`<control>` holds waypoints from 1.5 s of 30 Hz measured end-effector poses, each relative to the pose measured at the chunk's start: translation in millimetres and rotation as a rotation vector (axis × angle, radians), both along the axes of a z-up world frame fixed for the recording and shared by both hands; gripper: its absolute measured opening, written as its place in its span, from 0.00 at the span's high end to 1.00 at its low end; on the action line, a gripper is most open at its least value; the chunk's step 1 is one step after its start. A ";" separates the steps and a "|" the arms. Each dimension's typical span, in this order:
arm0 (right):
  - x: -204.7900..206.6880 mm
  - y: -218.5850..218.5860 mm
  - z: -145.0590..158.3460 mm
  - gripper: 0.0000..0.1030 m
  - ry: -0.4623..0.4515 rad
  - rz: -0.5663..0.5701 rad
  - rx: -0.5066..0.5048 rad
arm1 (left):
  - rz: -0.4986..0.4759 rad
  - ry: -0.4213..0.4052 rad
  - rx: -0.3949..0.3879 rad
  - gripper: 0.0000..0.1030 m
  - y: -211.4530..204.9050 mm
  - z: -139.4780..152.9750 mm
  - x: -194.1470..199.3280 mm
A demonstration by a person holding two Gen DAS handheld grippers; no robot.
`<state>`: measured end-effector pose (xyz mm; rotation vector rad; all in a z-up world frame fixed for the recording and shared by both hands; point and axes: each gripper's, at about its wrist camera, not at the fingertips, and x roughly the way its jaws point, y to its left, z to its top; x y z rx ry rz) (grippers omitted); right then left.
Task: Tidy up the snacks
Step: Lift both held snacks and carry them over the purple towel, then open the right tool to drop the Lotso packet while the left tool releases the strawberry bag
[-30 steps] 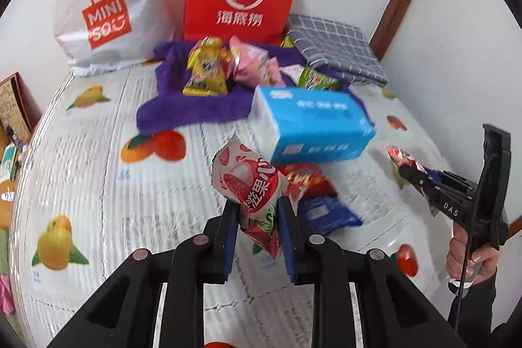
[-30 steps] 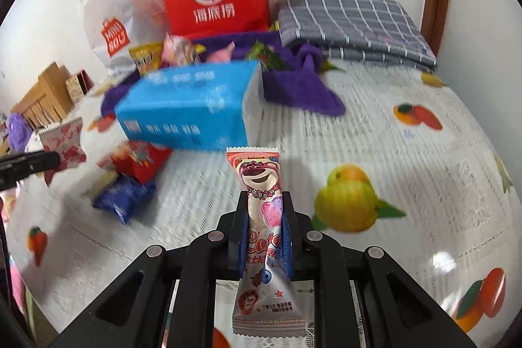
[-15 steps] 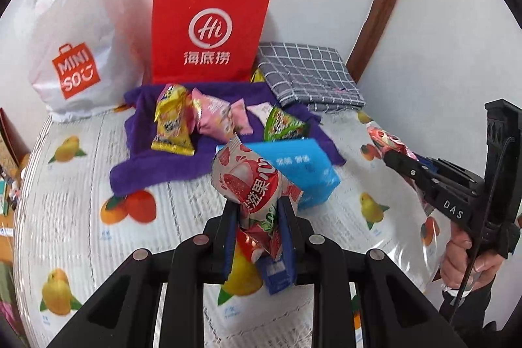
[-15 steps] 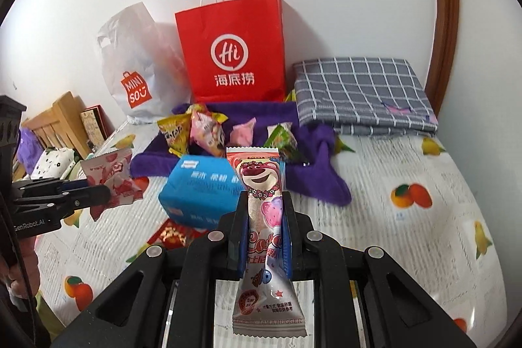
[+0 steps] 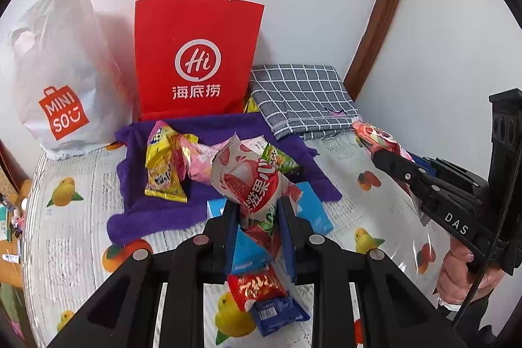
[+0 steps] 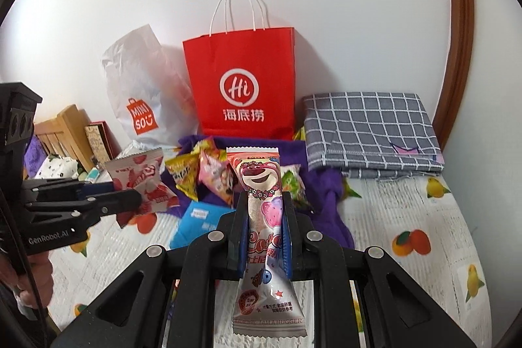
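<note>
Crinkly foil and plastic film throughout — every snack here is a soft, light packet. The left gripper (image 5: pixel 257 220) has its jaws closed on a red-and-white strawberry packet (image 5: pixel 251 181), pinched near its lower end, the puffed top standing free above the fingers. The right gripper (image 6: pixel 262 234) is closed likewise on a long pink bear packet (image 6: pixel 261 185), clamped mid-length with the flat crimped tail hanging below the jaws. Both are held in the air over the table, well short of the purple towel (image 5: pixel 208 211).

Step in hand, as I judge it: carrying both packets toward the towel, where a yellow packet (image 5: pixel 163 168), a pink packet (image 5: pixel 199 162) and a green packet (image 5: pixel 277 157) already lie in a loose heap. Behind the towel a red paper bag (image 5: pixel 199 61) stands upright — stiff, flat-sided; beside it a slumped white plastic bag (image 5: pixel 62 70).

Next move likely calls for reaching past the blue tissue pack (image 5: pixel 313 211) and lowering before opening the jaws; film this light may cling or flutter. A red packet (image 5: pixel 256 286) and a dark blue packet (image 5: pixel 280 315) lie on the glossy fruit-print tablecloth (image 5: pixel 65 234), not yet collected.
</note>
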<state>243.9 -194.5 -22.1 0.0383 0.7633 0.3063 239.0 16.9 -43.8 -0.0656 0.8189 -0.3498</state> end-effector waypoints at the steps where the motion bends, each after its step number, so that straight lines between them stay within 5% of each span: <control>1: 5.0 -0.4 1.7 0.84 0.001 -0.002 0.004 | 0.002 -0.002 0.002 0.78 0.1 0.8 1.5; 27: 114.9 23.7 -1.4 0.84 0.050 0.043 0.067 | 0.084 0.006 0.028 0.78 20.1 0.2 94.0; 45: 171.0 30.5 -65.0 0.83 0.196 0.091 0.022 | 0.113 0.082 0.025 0.78 34.5 -29.4 144.3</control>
